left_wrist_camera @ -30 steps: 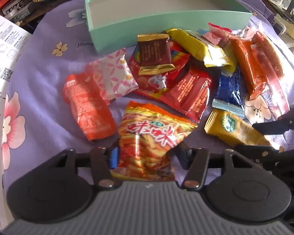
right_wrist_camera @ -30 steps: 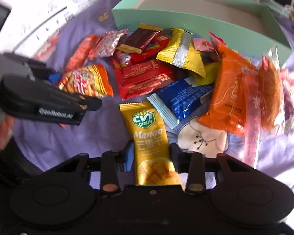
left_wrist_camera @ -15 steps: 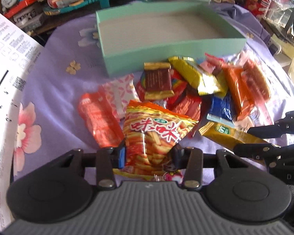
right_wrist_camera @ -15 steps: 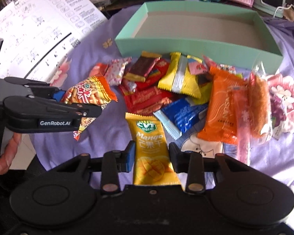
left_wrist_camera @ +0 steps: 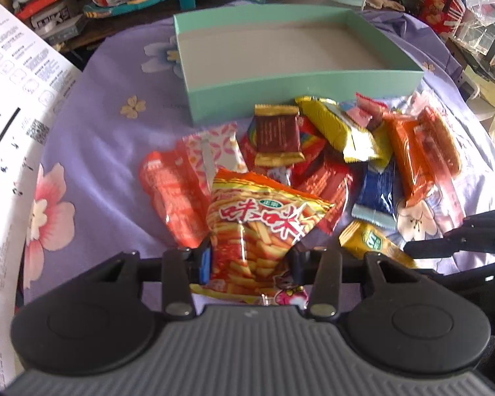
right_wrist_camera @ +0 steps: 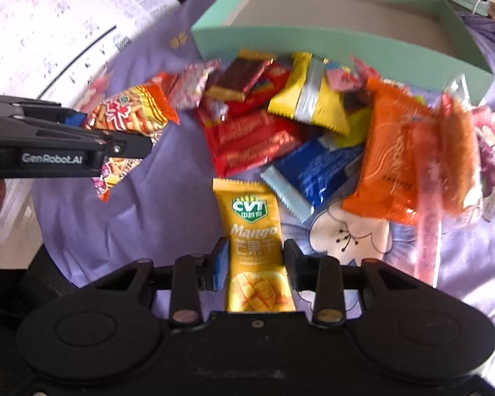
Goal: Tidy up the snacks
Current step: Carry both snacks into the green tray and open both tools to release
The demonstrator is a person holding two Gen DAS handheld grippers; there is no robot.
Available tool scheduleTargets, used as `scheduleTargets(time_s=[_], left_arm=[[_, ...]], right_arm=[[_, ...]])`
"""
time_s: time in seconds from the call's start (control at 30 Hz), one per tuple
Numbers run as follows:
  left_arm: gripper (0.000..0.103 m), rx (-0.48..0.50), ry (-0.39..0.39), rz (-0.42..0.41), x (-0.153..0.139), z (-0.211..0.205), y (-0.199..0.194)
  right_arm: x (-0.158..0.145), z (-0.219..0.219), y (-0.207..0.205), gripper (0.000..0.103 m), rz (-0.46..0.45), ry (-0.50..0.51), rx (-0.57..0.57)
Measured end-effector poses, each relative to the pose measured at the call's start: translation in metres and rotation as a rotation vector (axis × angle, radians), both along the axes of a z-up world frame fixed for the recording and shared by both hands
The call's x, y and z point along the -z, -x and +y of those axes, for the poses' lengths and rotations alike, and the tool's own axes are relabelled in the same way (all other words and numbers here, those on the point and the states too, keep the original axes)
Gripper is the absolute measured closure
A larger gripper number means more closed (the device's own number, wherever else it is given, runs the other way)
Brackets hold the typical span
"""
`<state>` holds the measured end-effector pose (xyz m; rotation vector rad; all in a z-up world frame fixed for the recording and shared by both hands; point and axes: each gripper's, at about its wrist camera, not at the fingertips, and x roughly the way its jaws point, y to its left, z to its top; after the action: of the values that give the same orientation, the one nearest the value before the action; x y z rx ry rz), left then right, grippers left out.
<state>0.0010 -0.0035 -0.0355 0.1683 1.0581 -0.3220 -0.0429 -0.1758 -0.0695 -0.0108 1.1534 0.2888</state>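
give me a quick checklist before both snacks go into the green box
1. Left tool shut on the orange chip-stick bag: ok, both pads press its lower half.
2. Chip-stick bag clear of the pile: ok, the right wrist view shows it hanging off the cloth.
3. Right tool shut on the yellow mango packet: ok, pads meet both of its sides.
4. Mango packet lifted off the purple floral cloth: cannot tell, the view along the fingers does not show a gap.
5. Green box open with room inside: ok, no lid and the floor is bare.
6. Path to the box: not ok for a low move, the snack pile lies against its front wall.
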Motion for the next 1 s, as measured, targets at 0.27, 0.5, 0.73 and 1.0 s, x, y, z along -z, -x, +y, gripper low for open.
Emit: scheduleTargets(time_s=[0.27, 0.5, 0.73, 1.0], left_arm=[[0.06, -0.006, 0.009, 0.015, 0.007, 0.002, 0.0], [0.06, -0.037, 0.029, -0.009, 0.0, 0.012, -0.001], [0.06, -0.081, 0.055, -0.052, -0.019, 0.025, -0.013], [0.06, -0.078, 0.051, -0.159, -0.059, 0.008, -0.081]], right_arm=[[0.013, 0.013, 0.006, 0.057, -0.012, 0.083, -0.089], [-0.005, 0.036, 0.007, 0.07, -0.051, 0.037, -0.12], [-0.034, 0.034, -0.007, 0.07, -0.125, 0.027, -0.073], [-0.08, -0.003, -0.073, 0.07, -0.24, 0.018, 0.069]])
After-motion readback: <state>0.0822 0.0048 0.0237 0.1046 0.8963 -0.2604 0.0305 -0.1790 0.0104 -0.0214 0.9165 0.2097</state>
